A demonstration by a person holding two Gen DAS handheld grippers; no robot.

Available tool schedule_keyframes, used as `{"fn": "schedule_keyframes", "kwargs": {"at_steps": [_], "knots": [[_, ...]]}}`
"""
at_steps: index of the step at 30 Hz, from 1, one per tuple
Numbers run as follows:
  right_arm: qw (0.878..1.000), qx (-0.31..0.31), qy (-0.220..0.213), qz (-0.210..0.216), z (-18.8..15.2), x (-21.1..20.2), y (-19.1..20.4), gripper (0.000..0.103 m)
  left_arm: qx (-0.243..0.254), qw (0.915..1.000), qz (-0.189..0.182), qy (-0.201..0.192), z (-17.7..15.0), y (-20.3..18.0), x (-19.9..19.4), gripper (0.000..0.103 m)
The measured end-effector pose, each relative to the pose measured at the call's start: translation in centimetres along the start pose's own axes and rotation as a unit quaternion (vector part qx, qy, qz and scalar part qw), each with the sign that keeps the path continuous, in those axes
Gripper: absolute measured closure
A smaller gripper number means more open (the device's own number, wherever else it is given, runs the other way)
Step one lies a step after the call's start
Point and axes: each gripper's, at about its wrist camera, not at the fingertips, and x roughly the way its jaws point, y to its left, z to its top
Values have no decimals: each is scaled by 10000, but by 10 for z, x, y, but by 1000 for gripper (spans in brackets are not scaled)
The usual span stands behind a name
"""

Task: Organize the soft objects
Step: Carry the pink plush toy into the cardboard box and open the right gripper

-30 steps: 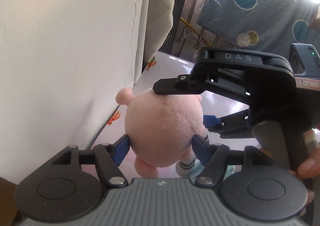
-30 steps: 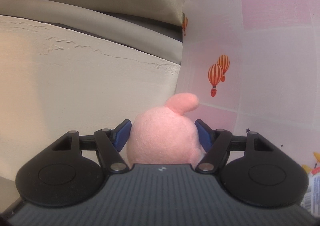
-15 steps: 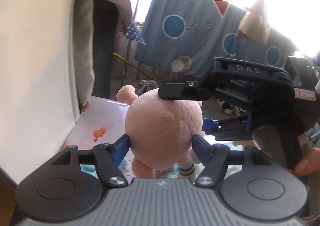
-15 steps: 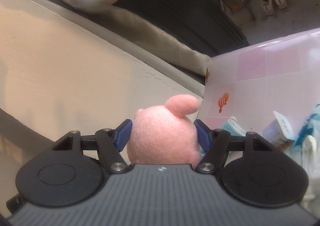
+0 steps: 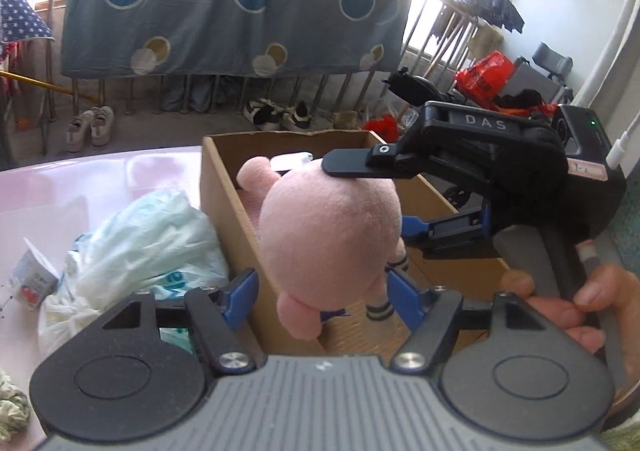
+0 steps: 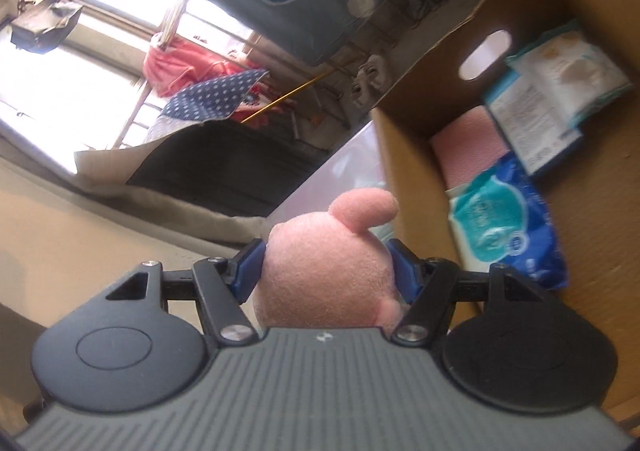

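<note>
Change since earlier frame: both grippers and the toy are carried away from the pale wall; an open box is now brought into view directly behind the toy.
Left gripper [image 5: 322, 283]: jaws are opening; the toy sits between the blue pads, which appear just clear of its flanks.
Right gripper [image 6: 326, 271]: clamped across the toy's head, pads pressed into the pile on both sides. It is held by a hand [image 5: 568, 303] at its grip.
Plush toy [image 5: 328, 235]: pink, rounded, with an ear and striped-sock legs; it is held in the air at the near edge of the box, not yet inside.
Handling: judged light, soft and easily squashed. The pile is dented by the pads, so slip is unlikely. Breakage is not a concern.
Hold point: the round head is judged best, as it fills the jaws. The ear and legs are thin and floppy and are best avoided.
Plastic bag [image 5: 140, 243]: crumpled, pale, lying on the table beside the box's left wall.
Table [image 5: 60, 191]: pink, glossy.
Cardboard box [image 5: 224, 187]: open-topped, partly filled.
Box contents: a blue wipes pack [image 6: 504, 227], a pink pad [image 6: 472, 143] and a pale packet [image 6: 556, 99] are seen at the far end. Free floor is left nearer.
Background: a blue sheet [image 5: 200, 11] with circles is hung on a railing.
</note>
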Motion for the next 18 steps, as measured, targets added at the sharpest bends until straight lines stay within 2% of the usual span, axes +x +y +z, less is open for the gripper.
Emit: {"fn": "schedule_keyframes", "kwargs": {"at_steps": [5,9,12,14,16,17,18], "knots": [[9950,-25,-557,-833,20,-12,-41,38,-60,9999,88,111,-3,10,17,31],[9773,-423,-896,-1873,38,3,-53,38,-204,9989,424,78,4,35,8,31],[9521,-957,-1083,-2697,44,24,-57,37,-347,9971,680,16,2,56,-8,31],[9224,-1513,-1114,-3374,40,51,-53,34,-433,9955,841,-15,0,67,-18,31],[8939,-2020,-964,-3884,33,82,-52,33,-512,9939,971,-42,-3,78,-29,31],[8867,-2193,-832,-3985,30,95,-51,34,-536,9935,1008,-47,-2,83,-33,31],[8848,-2301,-691,-3992,26,105,-51,34,-554,9929,1048,-49,-4,87,-36,31]]}}
